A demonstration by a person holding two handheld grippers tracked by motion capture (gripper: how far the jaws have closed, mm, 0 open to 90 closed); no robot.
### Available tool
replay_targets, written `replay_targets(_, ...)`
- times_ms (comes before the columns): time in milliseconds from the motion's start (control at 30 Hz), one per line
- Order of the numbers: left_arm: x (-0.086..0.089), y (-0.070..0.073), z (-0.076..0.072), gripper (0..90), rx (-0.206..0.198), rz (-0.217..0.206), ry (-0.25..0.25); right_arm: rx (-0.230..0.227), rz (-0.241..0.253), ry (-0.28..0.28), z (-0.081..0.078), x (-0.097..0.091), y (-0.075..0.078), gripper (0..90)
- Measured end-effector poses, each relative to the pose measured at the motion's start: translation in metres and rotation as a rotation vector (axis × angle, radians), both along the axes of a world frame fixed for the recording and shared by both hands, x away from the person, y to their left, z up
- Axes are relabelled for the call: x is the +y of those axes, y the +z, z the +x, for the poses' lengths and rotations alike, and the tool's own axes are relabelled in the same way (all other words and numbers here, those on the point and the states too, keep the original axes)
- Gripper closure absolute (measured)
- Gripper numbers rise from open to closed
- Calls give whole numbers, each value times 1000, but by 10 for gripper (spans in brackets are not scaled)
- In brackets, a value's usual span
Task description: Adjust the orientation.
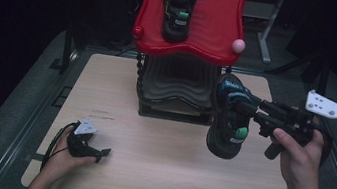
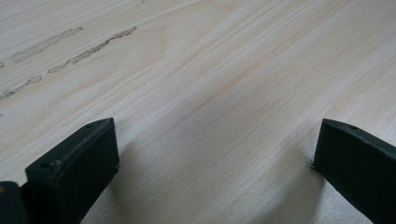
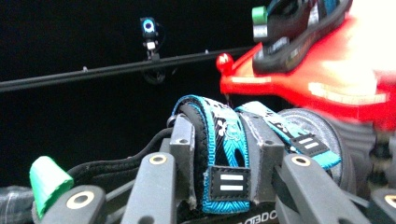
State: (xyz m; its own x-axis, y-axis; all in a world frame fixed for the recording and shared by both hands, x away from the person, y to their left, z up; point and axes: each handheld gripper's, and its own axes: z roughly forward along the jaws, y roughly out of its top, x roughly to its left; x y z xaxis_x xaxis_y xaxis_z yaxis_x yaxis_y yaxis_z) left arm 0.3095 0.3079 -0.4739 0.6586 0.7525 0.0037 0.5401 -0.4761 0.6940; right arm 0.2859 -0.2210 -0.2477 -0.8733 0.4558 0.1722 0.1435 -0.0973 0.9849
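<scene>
The right gripper [image 1: 250,111] is clamped on a black sandal [image 1: 227,118] with blue-patterned straps, holding it in the air above the right part of the bench [image 1: 158,148], just right of the red rack [image 1: 189,27]. In the right gripper view the jaws pinch the strap [image 3: 224,140] across the top of the shoe, and a green tab [image 3: 46,182] sticks out at its near end. The sandal looks light, with a flexible foam-like sole and soft webbing, so it would likely sag or swing from a strap hold; the strap arch seems a sound place to grip, as it gives under pressure without slipping. A matching sandal [image 1: 179,7] lies on the rack's sloped top. The left gripper [image 1: 97,152] rests low on the near left of the bench, its jaws spread wide and empty.
</scene>
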Motion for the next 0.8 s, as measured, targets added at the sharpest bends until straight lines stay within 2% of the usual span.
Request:
replay_targets(100,0,0,0,0,-2,-1,1,-22,7,0,2,0,16,672)
replay_targets(133,0,0,0,0,-2,-1,1,-22,7,0,2,0,16,672)
replay_targets(167,0,0,0,0,-2,-1,1,-42,7,-3,4,1,28,672)
replay_targets(233,0,0,0,0,-2,-1,1,-53,4,-5,5,2,37,673)
replay_targets(300,0,0,0,0,-2,-1,1,-61,3,-8,7,2,41,672)
replay_targets(333,0,0,0,0,-2,-1,1,-77,4,-18,11,3,53,673)
replay_targets(433,0,0,0,0,-2,-1,1,-94,7,-27,16,4,64,673)
replay_targets(600,0,0,0,0,-2,-1,1,-112,7,-51,33,8,84,673)
replay_targets(800,0,0,0,0,-4,-2,1,-117,-6,-78,60,16,101,674)
